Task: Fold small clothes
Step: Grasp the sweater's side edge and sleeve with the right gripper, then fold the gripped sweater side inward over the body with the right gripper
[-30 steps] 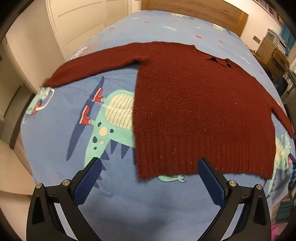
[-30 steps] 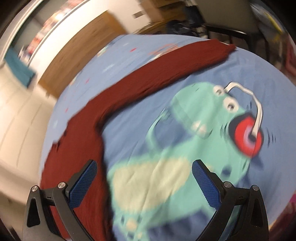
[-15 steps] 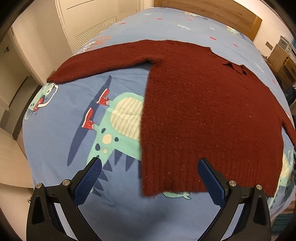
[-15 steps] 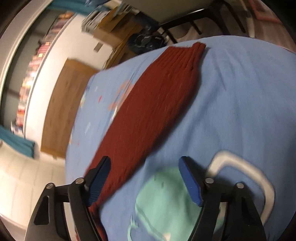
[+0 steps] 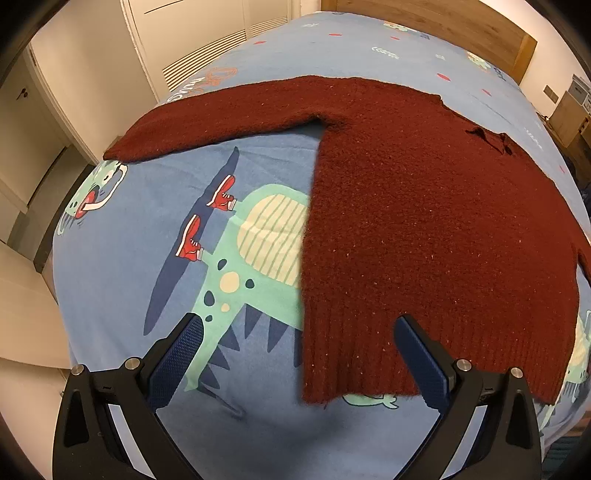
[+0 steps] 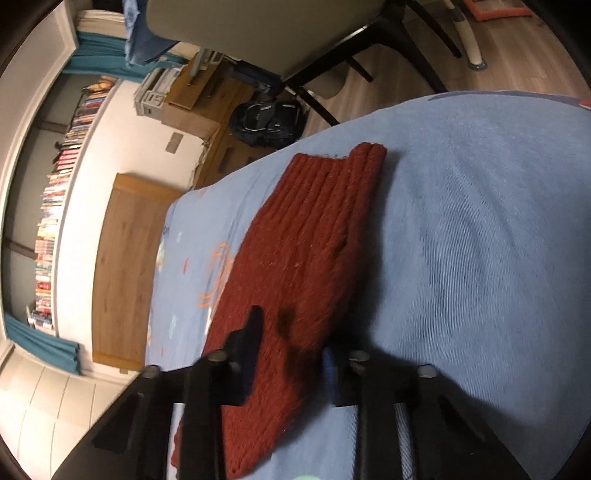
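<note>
A dark red knit sweater (image 5: 424, 221) lies flat on a blue dinosaur-print bed sheet (image 5: 147, 229), one sleeve (image 5: 229, 118) stretched to the left. My left gripper (image 5: 295, 354) is open and empty, hovering over the sweater's bottom left hem corner. In the right wrist view the other sleeve (image 6: 306, 236) lies along the sheet with its ribbed cuff far from me. My right gripper (image 6: 291, 350) straddles this sleeve with its fingers partly closed, one on each side; whether they pinch the fabric is unclear.
A wooden headboard (image 5: 443, 22) stands at the far end of the bed. White closet doors (image 5: 207, 44) are to the left. A chair (image 6: 295, 37), a black backpack (image 6: 266, 118) and a bookshelf (image 6: 55, 206) lie beyond the bed's right edge.
My right gripper swung along the sleeve toward its cuff and its fingers narrowed around it. My left gripper drifted left, so the hem corner now lies between its fingers.
</note>
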A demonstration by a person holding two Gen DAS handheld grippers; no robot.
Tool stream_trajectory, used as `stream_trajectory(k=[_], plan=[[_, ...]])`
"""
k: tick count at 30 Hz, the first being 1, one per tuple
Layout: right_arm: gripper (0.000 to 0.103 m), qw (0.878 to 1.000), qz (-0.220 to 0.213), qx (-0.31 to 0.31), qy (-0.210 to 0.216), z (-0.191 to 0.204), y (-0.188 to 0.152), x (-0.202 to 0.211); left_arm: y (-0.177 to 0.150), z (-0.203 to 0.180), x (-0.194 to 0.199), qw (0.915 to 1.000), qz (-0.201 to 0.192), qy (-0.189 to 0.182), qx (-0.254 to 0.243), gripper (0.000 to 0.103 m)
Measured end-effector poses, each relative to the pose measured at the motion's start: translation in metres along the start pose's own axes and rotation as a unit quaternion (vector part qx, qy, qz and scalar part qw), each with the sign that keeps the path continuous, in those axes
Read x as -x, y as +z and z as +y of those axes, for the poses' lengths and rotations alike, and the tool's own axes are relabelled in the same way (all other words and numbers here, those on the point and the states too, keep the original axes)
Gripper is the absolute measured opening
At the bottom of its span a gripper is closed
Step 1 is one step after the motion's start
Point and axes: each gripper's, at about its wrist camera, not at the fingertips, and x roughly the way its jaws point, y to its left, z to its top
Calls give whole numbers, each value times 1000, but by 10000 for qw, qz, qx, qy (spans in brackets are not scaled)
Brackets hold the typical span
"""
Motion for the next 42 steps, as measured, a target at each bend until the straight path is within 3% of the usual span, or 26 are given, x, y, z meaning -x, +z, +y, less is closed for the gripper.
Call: stream_trajectory(k=[1,3,10,14,19,24,30,34,42], plan=[[12,10000,27,16,-48,1,2,-1,0,0,0,10000,-12,-22,7,101],[11,9999,63,121,-87,6,4,-2,2,1,2,10000,-69,-33,18,101],[9,9931,235,1149,-72,49,-5,4,6,8,4,9997,-230,-61,115,101],[9,9881,382,1479,171,81,-17,6,9,12,3,9993,-107,-312,170,100],[9,9837,812,1544,446,126,-51,-5,9,21,-2,9962,167,-775,358,100],[9,9725,1403,1696,764,181,-107,-28,7,42,-2,9913,205,-1143,613,100],[9,9417,2029,2478,1028,261,-197,-55,6,77,0,9884,165,-1263,827,100],[9,9139,2333,3099,1199,305,-259,-65,3,105,-3,9850,228,-1367,1024,100],[9,8503,2818,4258,1277,341,-387,-78,-6,135,-2,9861,130,-1217,1128,100]])
